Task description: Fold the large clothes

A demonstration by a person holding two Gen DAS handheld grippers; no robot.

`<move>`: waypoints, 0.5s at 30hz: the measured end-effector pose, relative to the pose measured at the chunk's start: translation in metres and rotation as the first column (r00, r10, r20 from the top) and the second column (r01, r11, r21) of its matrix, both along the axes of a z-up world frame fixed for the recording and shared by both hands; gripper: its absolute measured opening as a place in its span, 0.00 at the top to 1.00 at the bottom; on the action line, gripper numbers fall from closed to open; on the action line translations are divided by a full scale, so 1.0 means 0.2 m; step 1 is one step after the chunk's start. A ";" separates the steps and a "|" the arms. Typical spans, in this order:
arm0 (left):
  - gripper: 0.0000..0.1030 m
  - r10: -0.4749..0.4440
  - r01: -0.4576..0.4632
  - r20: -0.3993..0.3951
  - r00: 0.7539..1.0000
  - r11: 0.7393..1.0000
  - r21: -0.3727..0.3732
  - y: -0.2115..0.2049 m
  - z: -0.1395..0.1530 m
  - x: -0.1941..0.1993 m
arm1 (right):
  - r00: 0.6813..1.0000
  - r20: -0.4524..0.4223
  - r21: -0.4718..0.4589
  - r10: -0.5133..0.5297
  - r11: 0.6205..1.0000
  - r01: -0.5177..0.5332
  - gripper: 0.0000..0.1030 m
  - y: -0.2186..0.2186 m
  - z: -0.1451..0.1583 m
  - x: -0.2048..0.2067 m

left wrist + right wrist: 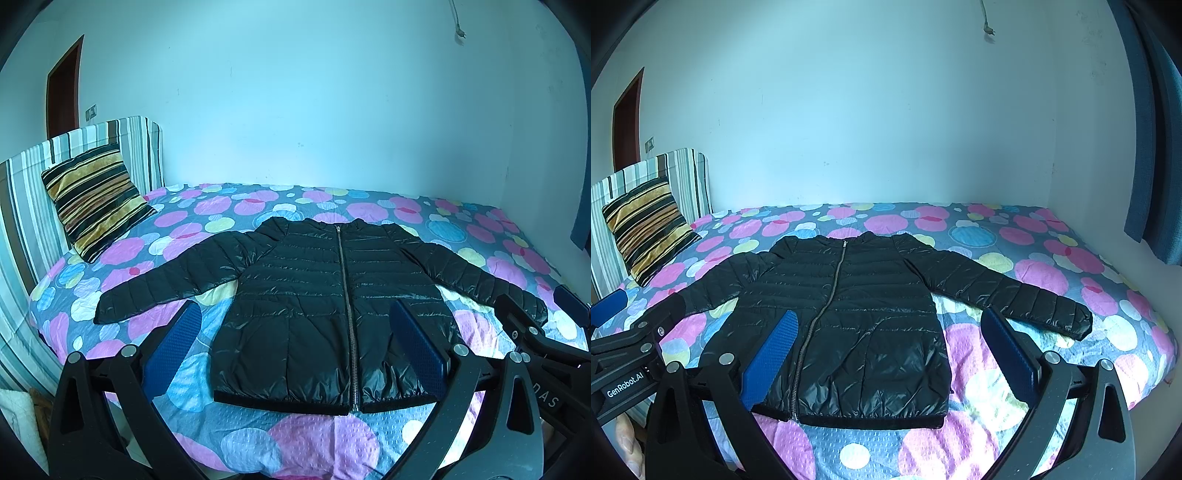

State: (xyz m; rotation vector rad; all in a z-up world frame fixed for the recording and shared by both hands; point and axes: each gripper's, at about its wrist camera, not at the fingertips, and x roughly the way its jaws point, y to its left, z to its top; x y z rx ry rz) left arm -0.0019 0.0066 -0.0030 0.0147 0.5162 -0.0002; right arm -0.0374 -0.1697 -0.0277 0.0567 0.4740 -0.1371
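From the left wrist, we see the shiny black quilted puffer jacket (314,306) lying flat, zipped, sleeves spread, on the bed with the pink-and-blue circle-patterned cover (321,443). Our left gripper (299,350) hangs above the hem, jaws wide apart and empty. The slick shell could slip from a shallow pinch.

From the right wrist, our right gripper (890,354) is likewise spread and empty, near the hem's right side. The padded sleeve (1015,291) may spring back once folded, we judge.

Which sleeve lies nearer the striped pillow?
The sleeve stretched toward the headboard side, on the left in both views. Its cuff ends not far from the pillow; the other sleeve reaches toward the curtain side.
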 end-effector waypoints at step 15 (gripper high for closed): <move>0.02 0.000 0.000 -0.002 1.000 1.000 0.002 0.00 0.00 0.00 | 1.000 -0.001 0.000 0.000 1.000 0.000 0.04 -0.03 0.00 0.00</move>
